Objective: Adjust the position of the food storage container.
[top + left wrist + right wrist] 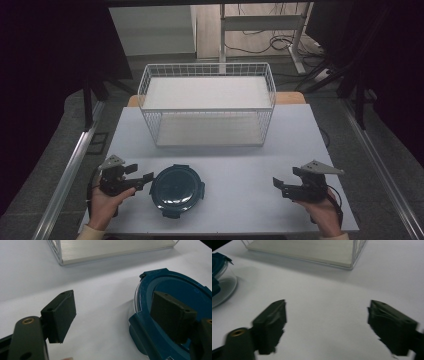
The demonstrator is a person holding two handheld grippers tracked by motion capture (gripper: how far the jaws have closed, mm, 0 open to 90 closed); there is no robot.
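Observation:
A round clear container with a dark teal clip-on lid (177,191) sits on the white table (250,200), front and left of centre. My left gripper (142,176) is held just left of it and is open. In the left gripper view, one jaw hovers over the lid (180,287) and the other over bare table, so the lid's rim lies inside the left gripper (113,297) without being pressed. My right gripper (284,179) is far off at the front right, open with nothing in it. The right gripper view has the right gripper (328,305) over bare table and the container (219,277) at the far left.
A white wire rack (207,105) with two shelves stands at the back middle of the table; its lower shelf (112,250) faces me, and the rack (312,252) appears at the top of the right gripper view. Table edges lie close to both hands.

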